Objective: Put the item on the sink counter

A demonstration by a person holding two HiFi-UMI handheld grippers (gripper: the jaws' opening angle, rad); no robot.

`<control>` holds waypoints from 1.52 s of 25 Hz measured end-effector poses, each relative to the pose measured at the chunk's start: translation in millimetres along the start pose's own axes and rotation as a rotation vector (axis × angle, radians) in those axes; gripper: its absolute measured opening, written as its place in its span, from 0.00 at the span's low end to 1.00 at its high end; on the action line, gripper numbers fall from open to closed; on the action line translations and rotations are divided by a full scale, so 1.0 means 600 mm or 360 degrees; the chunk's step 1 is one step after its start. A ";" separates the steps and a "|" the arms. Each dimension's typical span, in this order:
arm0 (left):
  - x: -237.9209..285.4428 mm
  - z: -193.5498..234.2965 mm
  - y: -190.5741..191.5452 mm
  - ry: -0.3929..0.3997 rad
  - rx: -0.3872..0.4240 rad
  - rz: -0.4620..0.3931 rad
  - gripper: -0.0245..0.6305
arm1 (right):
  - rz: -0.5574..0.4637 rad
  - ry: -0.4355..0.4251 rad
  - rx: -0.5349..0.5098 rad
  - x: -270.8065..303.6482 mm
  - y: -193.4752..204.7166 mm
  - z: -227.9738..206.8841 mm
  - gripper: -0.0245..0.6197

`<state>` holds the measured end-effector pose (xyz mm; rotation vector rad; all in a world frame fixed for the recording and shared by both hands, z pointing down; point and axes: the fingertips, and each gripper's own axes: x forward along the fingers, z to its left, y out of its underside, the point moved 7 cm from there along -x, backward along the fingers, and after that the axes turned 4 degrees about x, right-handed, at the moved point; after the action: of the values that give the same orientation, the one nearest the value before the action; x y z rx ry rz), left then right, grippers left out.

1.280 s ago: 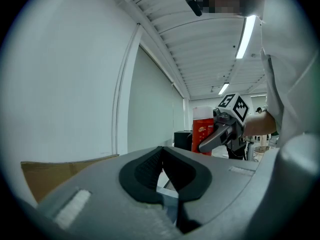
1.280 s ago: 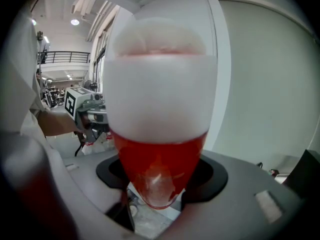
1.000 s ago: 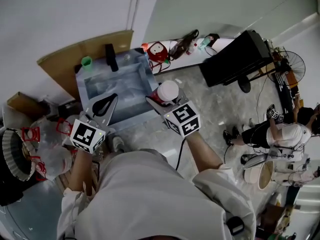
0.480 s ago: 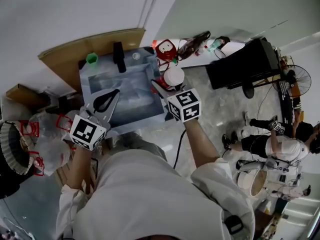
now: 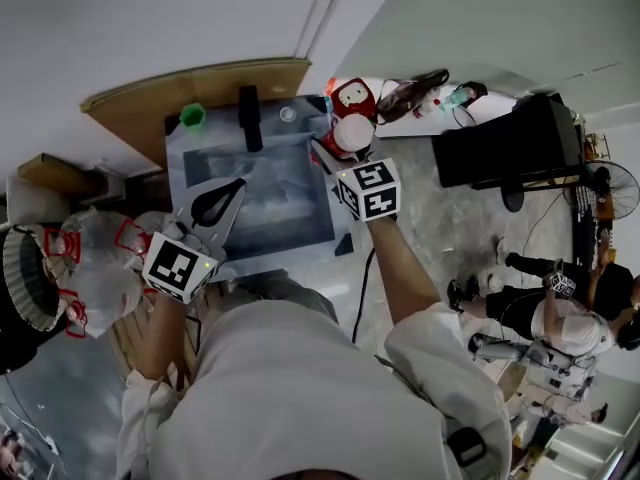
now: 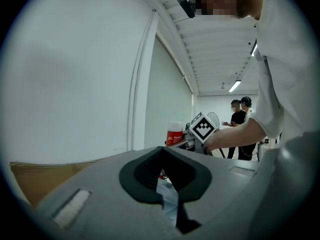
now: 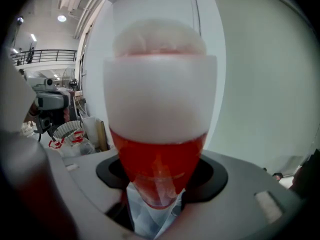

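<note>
Bottle (image 7: 157, 129), red with white cap, pinched in right gripper (image 7: 156, 184), close-up in right gripper view; sink (image 5: 255, 203) just beside, head view only. Left gripper (image 6: 161, 153) pressed together, empty.

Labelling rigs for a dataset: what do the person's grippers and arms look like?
The left gripper and right gripper are grey with black-lined jaws, each carrying a white cube of black square markers. A black cable leaves the right one. Pale sleeves.

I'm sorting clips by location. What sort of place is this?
Likely a lab or workshop, not a home: a freestanding sink unit with a black faucet against a bare wall, a standing fan, and other people nearby.
</note>
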<state>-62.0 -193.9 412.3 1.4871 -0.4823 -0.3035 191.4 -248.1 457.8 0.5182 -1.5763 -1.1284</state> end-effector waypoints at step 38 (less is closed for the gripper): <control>0.011 0.038 0.086 -0.0282 -0.0138 0.0314 0.04 | 0.0047 -0.0039 0.0023 0.315 0.123 -0.166 0.47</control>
<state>-72.3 -213.6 464.6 1.3230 -0.7439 -0.2977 237.6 -404.7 614.1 0.4904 -1.6091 -1.1056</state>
